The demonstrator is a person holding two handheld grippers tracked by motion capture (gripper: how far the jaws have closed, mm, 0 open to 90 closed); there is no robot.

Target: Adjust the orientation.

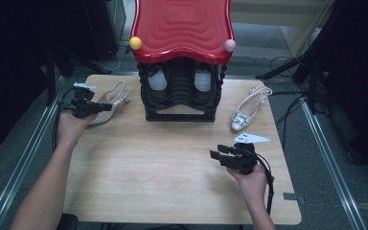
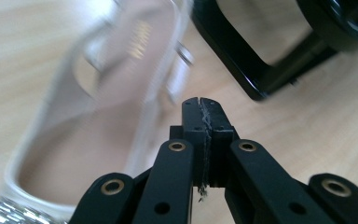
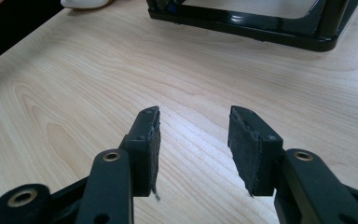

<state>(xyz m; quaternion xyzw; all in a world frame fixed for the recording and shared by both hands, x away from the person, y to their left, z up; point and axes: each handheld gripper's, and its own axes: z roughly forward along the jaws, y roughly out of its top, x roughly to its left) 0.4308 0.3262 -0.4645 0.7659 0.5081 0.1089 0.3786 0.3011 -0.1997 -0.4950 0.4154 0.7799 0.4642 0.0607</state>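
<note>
Where tongs (image 1: 106,108) hover, two shoes (image 1: 109,101) (image 1: 248,113)

Bench (image 1: 172,163) carries a shoe rack (image 1: 181,93) at rear centre. Two shoes (image 1: 179,79) sit inside the rack, side by side. Two balls, one (image 1: 135,42) at the left front corner and one (image 1: 230,45) at the right front corner, rest on the rack top. Left shoe (image 1: 109,101) lies left of the rack; left hand-held gripper (image 1: 106,107) is directly at it. Right shoe (image 1: 248,109) lies right of the rack. Right hand-held gripper (image 1: 214,154) is in front of that shoe, apart from it, over bare bench.
</note>
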